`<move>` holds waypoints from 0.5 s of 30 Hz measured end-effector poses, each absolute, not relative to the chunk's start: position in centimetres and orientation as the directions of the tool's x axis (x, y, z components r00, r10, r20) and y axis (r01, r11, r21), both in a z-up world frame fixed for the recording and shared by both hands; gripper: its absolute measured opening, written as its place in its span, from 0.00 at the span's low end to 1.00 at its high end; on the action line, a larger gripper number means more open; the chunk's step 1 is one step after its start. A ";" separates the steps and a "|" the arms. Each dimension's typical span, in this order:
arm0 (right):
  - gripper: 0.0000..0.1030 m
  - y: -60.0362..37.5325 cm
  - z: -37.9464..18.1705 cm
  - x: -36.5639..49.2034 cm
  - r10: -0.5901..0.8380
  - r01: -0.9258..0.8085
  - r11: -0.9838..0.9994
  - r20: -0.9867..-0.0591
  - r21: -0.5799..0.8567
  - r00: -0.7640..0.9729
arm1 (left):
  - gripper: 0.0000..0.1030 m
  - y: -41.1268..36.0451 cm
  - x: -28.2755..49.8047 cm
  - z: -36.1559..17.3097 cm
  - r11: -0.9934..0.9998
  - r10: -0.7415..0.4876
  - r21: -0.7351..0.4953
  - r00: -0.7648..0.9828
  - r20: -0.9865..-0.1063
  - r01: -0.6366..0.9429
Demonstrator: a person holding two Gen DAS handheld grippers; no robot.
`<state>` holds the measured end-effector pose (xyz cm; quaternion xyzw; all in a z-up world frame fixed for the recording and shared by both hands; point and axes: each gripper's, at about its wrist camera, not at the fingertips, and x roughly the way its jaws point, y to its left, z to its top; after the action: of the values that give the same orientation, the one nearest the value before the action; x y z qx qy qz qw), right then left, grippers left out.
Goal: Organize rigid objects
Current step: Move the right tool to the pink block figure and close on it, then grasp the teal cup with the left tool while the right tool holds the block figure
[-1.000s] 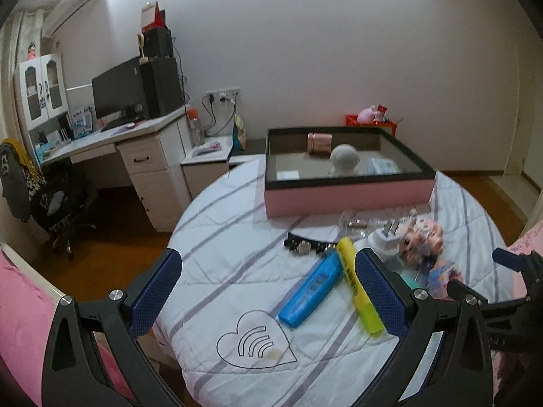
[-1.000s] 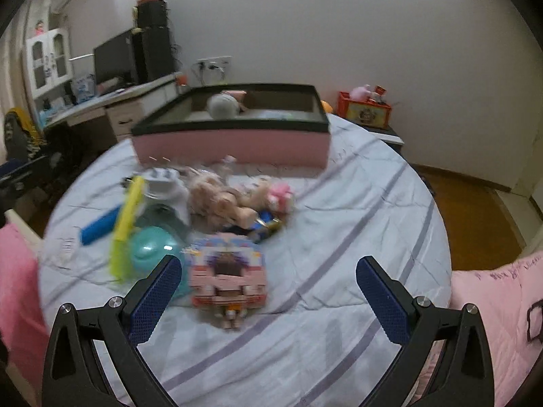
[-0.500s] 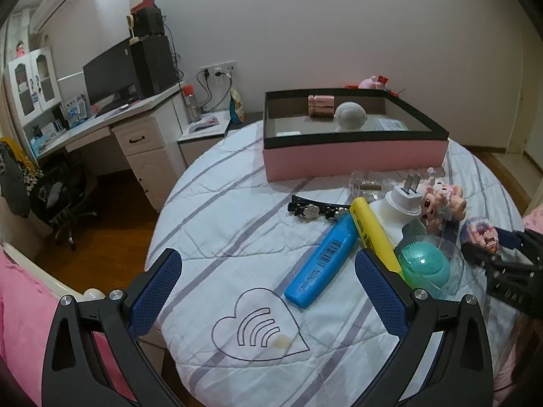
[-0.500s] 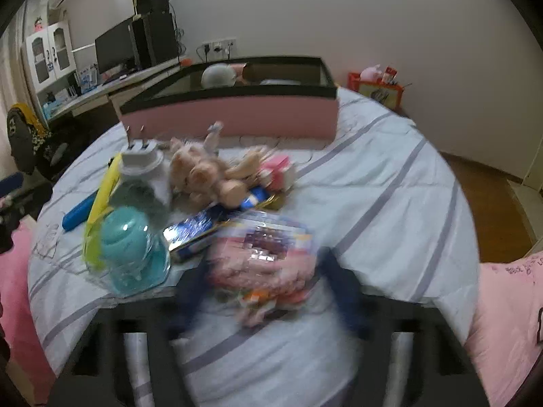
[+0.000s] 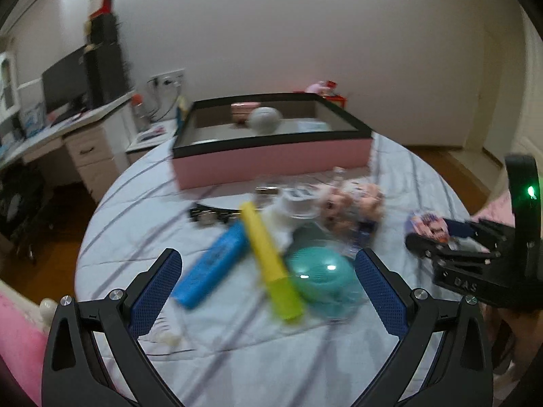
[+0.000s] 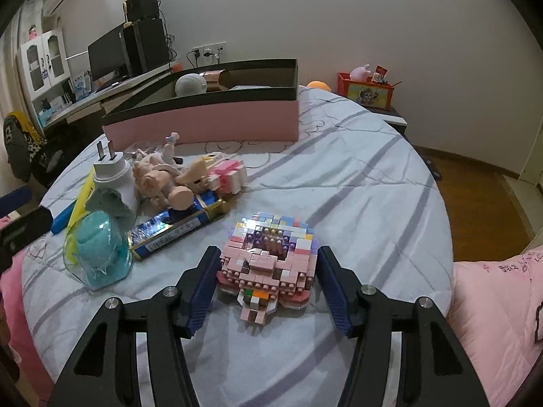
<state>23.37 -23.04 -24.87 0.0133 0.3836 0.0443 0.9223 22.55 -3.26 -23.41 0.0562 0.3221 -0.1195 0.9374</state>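
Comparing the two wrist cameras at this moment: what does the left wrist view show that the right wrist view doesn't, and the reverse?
Left wrist only: the black hair clip, the open left gripper.
Right wrist only: the charger's prongs, blue bar, red toy box.
Both: the right gripper shut on the brick model, pink box, teal dome, yellow highlighter.

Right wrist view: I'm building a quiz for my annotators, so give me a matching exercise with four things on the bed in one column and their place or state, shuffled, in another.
Things:
1. brick-built model
2. white plug adapter
3. white ball
4. teal round brush

Places or states:
A. inside the pink box
B. in a clear shell, beside the foil bar
C. prongs pointing up
D. between the fingers of the right hand-held gripper

Pairs: 1-D, 2-C, 3-A, 4-B
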 end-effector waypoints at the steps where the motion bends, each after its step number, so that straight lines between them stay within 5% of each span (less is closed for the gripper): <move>1: 0.57 -23.3 -24.9 23.3 0.093 -0.070 0.996 -0.704 0.061 0.704 | 1.00 -4.1 22.5 -23.6 0.963 -0.182 0.044 0.760 -0.624 0.267; 8: 0.57 -24.5 -25.0 22.7 0.112 -0.077 0.994 -0.697 0.082 0.708 | 1.00 -7.3 22.7 -24.9 0.961 -0.184 0.037 0.737 -0.651 0.274; 10: 0.57 -24.8 -25.0 22.7 0.124 -0.082 0.992 -0.694 0.093 0.709 | 0.87 -7.8 22.9 -25.3 0.965 -0.162 0.051 0.738 -0.655 0.257; 15: 0.57 -25.0 -25.3 22.9 0.138 -0.097 0.990 -0.691 0.099 0.709 | 0.74 -8.6 23.2 -25.7 0.960 -0.118 0.114 0.737 -0.665 0.257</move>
<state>22.86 -24.98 -25.25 0.0275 0.3759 0.0637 0.9241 23.18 -8.64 -25.69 0.0996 0.3479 -0.1012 0.9267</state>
